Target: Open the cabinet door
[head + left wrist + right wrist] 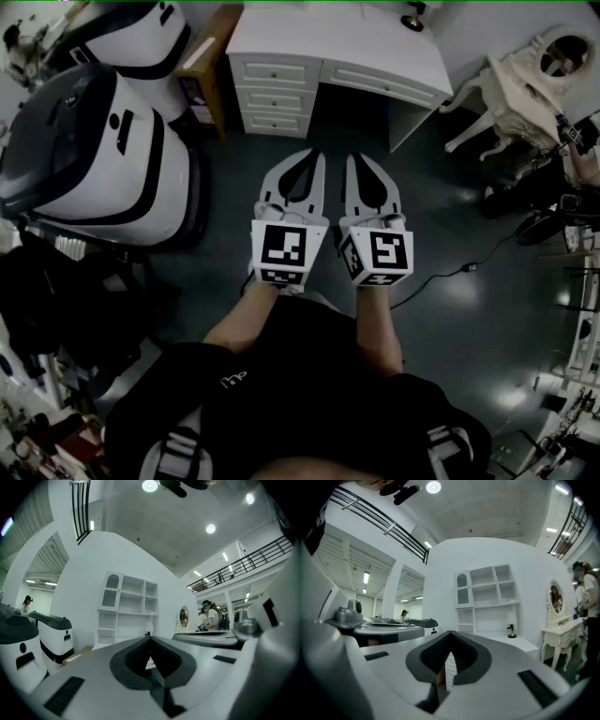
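Observation:
A white shelf cabinet stands against the far wall, with an arched door [111, 590] at its upper left; the right gripper view shows that door [462, 589] too. Below it is a white desk [394, 42] with drawers [277, 96]. I hold both grippers level and side by side over the dark floor, pointing at the desk and well short of it. The left gripper [317, 154] [149, 636] is shut with nothing in it. The right gripper [353, 157] [451, 633] is also shut and holds nothing.
Large white-and-black machines [94, 141] crowd the left side. A white dressing table with an oval mirror [548, 70] stands at the right. A cable [441, 277] runs across the floor. A small dark figurine [512, 630] sits on the desk. People stand further off.

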### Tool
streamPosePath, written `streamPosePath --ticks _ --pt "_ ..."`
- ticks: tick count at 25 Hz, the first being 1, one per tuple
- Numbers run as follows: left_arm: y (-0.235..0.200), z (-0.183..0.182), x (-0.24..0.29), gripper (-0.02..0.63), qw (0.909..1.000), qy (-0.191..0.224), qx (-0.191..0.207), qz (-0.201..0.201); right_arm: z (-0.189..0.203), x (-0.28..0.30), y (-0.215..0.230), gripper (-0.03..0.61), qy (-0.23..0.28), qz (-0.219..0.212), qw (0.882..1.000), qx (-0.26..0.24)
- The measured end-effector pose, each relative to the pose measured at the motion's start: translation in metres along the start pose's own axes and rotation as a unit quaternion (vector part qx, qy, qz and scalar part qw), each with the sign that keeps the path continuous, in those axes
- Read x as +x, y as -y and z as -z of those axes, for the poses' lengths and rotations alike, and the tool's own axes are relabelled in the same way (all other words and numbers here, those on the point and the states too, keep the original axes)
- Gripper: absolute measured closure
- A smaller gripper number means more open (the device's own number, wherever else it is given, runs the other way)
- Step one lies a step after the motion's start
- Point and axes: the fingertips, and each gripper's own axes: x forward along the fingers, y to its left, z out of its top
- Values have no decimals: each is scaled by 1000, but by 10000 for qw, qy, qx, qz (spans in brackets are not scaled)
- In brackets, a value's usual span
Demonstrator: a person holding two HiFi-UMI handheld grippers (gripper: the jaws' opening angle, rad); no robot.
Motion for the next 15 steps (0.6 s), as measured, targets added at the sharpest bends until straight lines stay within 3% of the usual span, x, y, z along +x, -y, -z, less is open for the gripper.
streamPosePath --ticks 7,15 --pt "13 -2 5 604 10000 -71 -52 36 -10 -5 6 560 112 -172 9997 -102" --pt "8 10 17 604 9997 -239 -51 24 6 8 11 560 159 -301 9990 301"
